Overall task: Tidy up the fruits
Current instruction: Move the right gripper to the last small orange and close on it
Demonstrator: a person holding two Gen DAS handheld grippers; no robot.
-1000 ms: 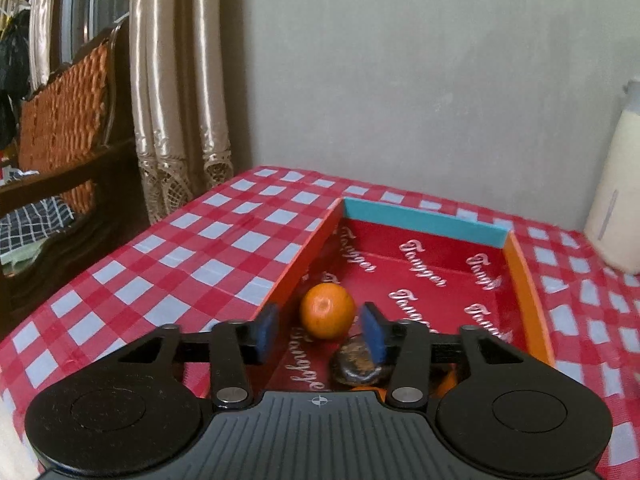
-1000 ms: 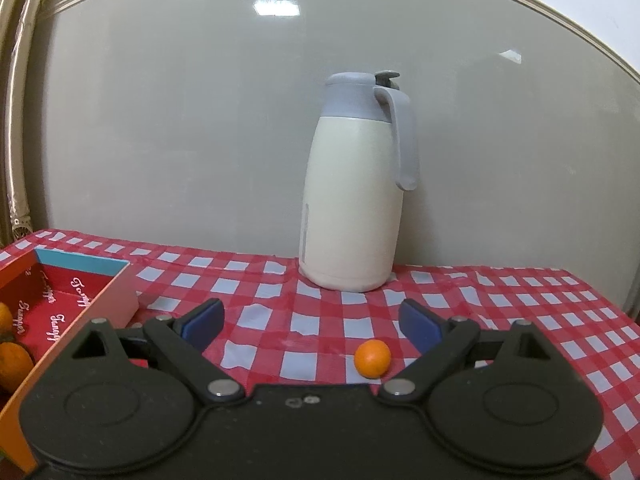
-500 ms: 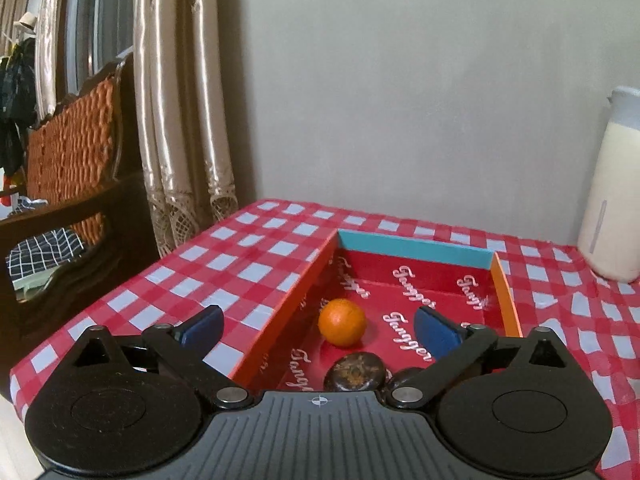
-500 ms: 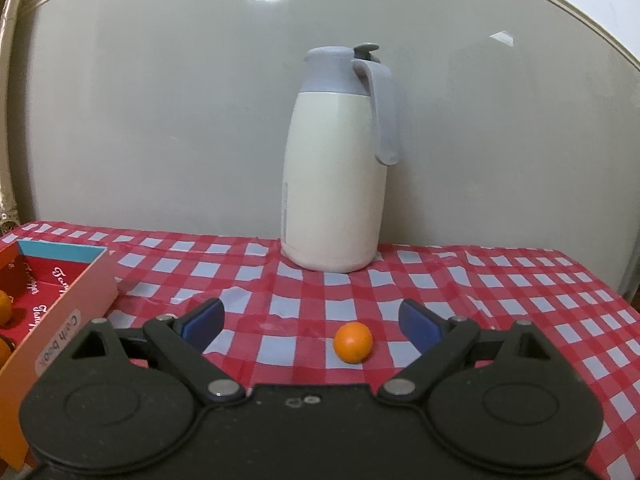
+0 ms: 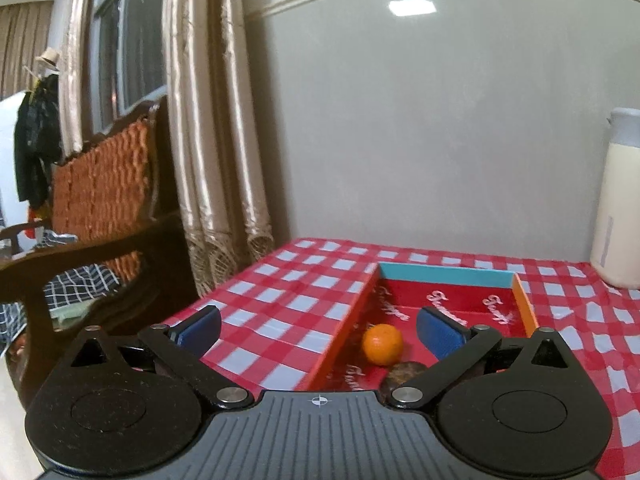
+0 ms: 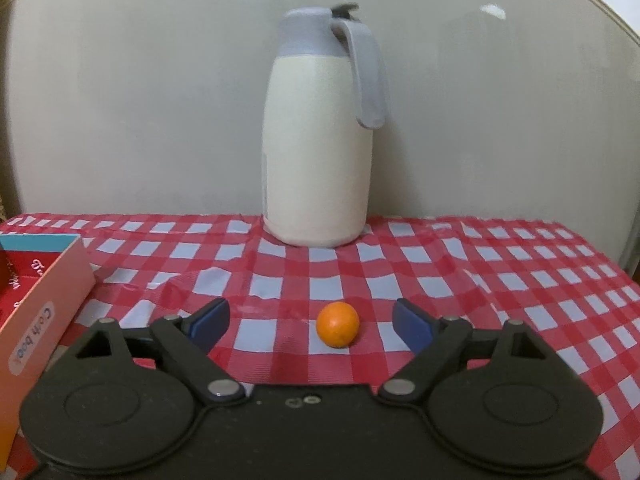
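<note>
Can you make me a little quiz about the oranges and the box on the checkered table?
1. True or false: an orange lies inside the red box.
2. What stands behind the loose orange on the tablecloth? A) a bowl B) a white jug C) a lamp
3. Fill in: the right hand-held gripper, its jaws closing, holds ____.

Key: 1 true. 2 B. 3 nothing; the loose orange sits between its pads, untouched.
</note>
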